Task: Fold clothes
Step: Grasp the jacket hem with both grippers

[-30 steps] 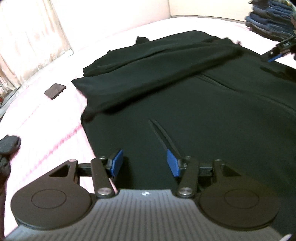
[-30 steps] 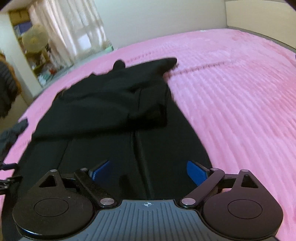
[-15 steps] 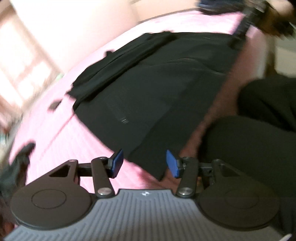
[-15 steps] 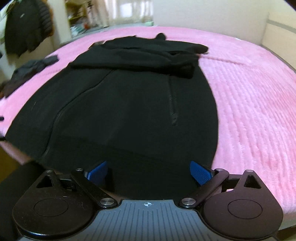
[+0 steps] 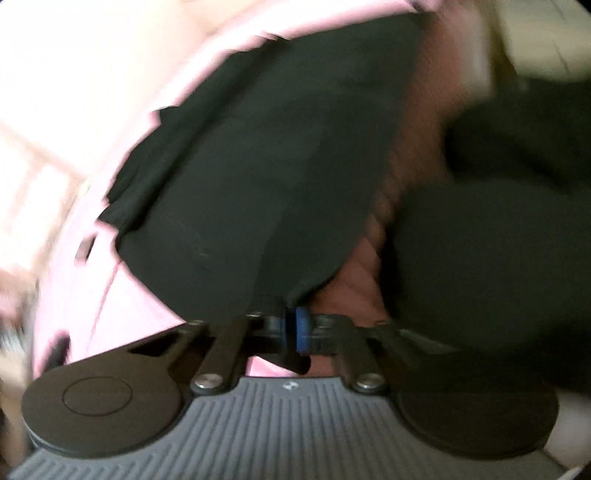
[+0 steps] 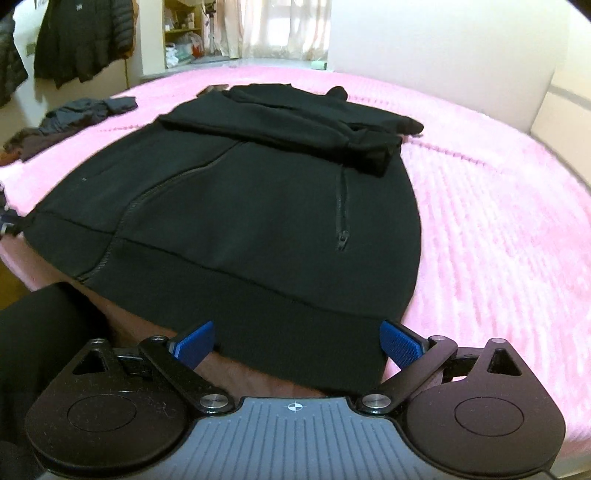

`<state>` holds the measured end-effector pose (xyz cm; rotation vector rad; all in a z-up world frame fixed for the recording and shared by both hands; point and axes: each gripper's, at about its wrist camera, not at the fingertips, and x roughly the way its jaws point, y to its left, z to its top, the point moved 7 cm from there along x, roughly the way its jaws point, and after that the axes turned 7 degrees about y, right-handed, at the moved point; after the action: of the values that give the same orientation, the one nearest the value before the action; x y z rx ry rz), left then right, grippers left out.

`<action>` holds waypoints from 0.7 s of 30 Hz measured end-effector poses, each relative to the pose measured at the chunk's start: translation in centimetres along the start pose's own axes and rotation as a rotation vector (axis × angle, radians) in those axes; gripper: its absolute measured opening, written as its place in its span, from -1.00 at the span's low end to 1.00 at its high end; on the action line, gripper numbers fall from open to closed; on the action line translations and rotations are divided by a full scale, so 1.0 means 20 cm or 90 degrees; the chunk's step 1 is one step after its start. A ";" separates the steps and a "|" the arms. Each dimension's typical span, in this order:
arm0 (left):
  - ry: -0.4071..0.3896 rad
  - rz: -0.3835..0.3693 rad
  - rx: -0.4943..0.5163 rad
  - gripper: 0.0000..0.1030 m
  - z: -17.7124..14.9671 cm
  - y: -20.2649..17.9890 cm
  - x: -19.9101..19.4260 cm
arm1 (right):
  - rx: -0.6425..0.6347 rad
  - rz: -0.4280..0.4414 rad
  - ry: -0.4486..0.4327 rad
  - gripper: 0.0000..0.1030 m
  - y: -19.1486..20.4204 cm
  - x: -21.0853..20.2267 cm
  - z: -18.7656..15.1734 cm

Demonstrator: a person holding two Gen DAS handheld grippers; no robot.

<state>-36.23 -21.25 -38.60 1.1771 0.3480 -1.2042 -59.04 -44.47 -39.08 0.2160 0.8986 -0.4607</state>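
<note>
Covering bed: pink blanket [image 6: 480, 229] | black hoodie [image 6: 258, 206] | curtained window [image 6: 280, 26]

Left wrist view: motion blur smears the black hoodie [image 5: 258, 177] and pink bed [image 5: 122, 295]; a small dark object [image 5: 84, 250] on the bed cannot be identified. Fabric hides the pad faces of the left hand-held gripper [image 5: 291, 328]. Right wrist view: the hem's near edge passes behind the right hand-held gripper [image 6: 297, 341]; the hanging jacket [image 6: 85, 37] is cut off at the top edge; the clothes pile [image 6: 70, 118] is indistinct.
</note>
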 end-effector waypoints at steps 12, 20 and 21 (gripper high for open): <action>0.017 0.080 0.098 -0.22 -0.02 -0.09 0.08 | -0.124 0.013 -0.049 0.91 0.19 -0.04 -0.02; -0.003 0.094 0.024 -0.90 0.02 0.00 0.00 | -0.164 -0.023 -0.069 0.91 0.19 -0.03 -0.04; -0.008 0.082 -0.005 -0.90 0.03 0.04 -0.03 | -0.186 -0.030 -0.079 0.91 0.21 -0.05 -0.05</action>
<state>-36.03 -21.60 -37.45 1.1662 0.2636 -1.0971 -58.17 -40.16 -38.96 -0.1009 0.8387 -0.3767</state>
